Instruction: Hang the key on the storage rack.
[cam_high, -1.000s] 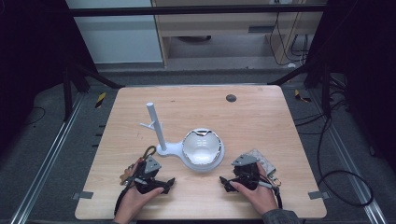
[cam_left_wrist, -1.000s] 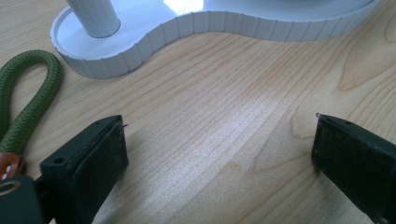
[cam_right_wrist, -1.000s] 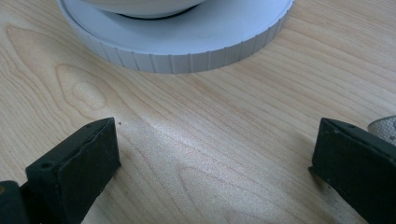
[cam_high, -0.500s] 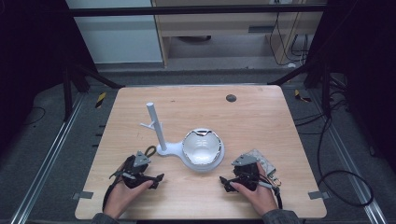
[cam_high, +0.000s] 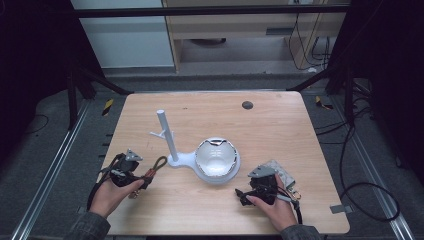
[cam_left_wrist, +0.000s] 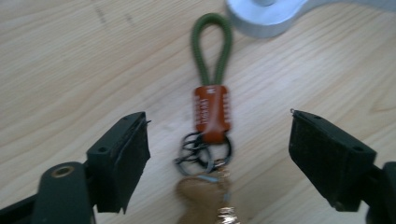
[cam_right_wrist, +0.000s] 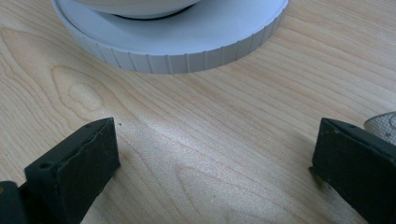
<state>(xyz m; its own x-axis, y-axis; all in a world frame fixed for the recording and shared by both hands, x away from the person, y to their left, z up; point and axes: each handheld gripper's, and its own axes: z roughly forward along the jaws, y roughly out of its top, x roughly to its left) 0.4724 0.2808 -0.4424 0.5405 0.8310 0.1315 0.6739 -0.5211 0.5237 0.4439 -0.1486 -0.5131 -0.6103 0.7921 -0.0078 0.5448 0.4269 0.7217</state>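
A keychain (cam_high: 154, 169) lies flat on the wooden table (cam_high: 280, 125), left of the white stand. It has a green cord loop (cam_left_wrist: 212, 46), an orange leather tab (cam_left_wrist: 212, 112), black rings (cam_left_wrist: 201, 150) and a brown tag (cam_left_wrist: 201, 203). My left gripper (cam_high: 141, 178) is open. In the left gripper view its jaws stand wide on either side of the keychain (cam_left_wrist: 212, 112) without touching it. My right gripper (cam_high: 243, 193) is also open, low over bare wood (cam_right_wrist: 215, 135), and faces the stand's round base (cam_right_wrist: 187, 42).
A white stand (cam_high: 167, 134) with an upright post and side pegs joins a round base that holds a shiny bowl (cam_high: 216, 157). A grey pouch (cam_high: 281, 174) lies just right of my right gripper. A dark round spot (cam_high: 247, 105) marks the far table.
My left hand and gripper have moved left and slightly farther up the table, now behind the keychain. The keychain and the right gripper have stayed put.
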